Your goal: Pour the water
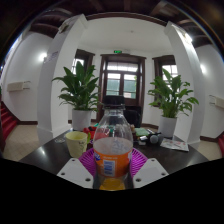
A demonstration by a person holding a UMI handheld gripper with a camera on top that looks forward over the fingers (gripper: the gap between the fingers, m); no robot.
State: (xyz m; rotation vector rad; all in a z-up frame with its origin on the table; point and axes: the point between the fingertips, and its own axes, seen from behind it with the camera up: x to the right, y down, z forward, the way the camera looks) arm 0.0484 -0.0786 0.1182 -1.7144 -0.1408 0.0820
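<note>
Two potted plants frame the room beyond the dark table (40, 158); going from the left, the first plant (80, 90) stands in a pale pot by a white column. Nearer and lower, a light green cup (76, 143) sits on the table, just ahead of the left finger and a little apart from the bottle. It looks upright, and its inside cannot be read from this angle.

At the middle, the bottle (113, 150) stands upright between the two fingers of the gripper (112, 172). It has a clear upper part, a dark cap apparently in place, and an orange band or orange liquid low down; which of the two it is I cannot tell. The purple pads (90, 163) lie close against its sides, so the fingers appear closed on the bottle, holding it. Whether its base rests on the table or is just lifted cannot be seen.

Behind the bottle some small dark items (150, 137) lie on the table, too small to name. Right of them stands the second plant (170, 98), with a glazed door (122, 82) between the two plants.

By my judgement the task is at its early stage: the bottle is grasped, but it is not tilted and nothing flows. Carrying it over the cup and pouring remain.
</note>
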